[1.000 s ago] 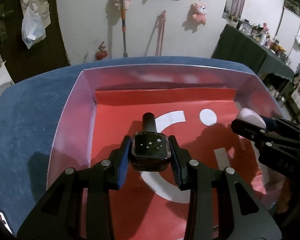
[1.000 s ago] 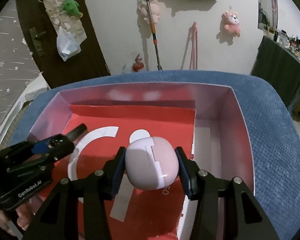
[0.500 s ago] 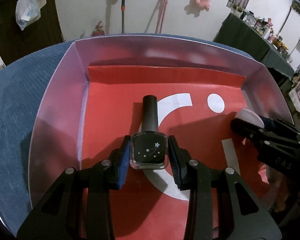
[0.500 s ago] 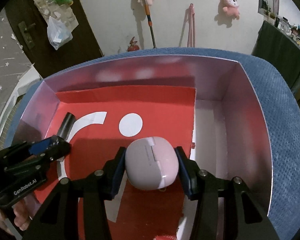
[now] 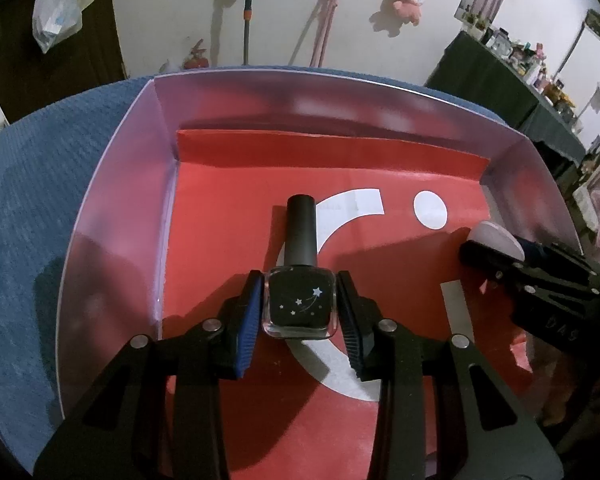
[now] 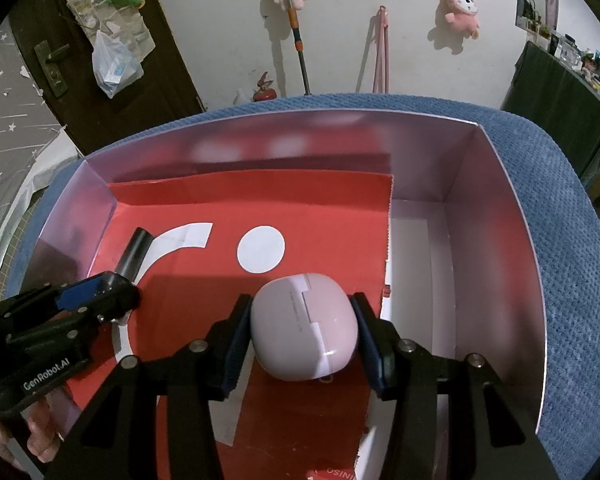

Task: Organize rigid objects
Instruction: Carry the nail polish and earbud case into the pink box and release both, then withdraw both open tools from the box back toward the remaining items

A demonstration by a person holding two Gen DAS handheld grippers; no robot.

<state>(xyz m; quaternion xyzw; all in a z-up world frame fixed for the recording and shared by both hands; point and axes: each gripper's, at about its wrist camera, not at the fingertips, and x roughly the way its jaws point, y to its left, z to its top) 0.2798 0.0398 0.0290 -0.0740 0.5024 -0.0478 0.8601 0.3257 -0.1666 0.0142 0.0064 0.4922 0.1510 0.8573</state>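
1. Your left hand-held gripper (image 5: 300, 306) is clamped on the square body of the black nail polish bottle (image 5: 299, 298), cap pointing away, low over the red liner.
2. Your right hand-held gripper (image 6: 302, 330) squeezes the pink earbud case (image 6: 305, 326) by its sides, near the liner's right edge.
3. Both grips look meant for setting down inside the box (image 6: 500, 216).
4. The box, sitting on the blue bench (image 6: 572, 240), shows nothing else in it but the liner.

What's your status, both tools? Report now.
Left tool shut on nail polish bottle. Right tool shut on pink earbud case. Both over the box, red liner beneath, nothing blocking.
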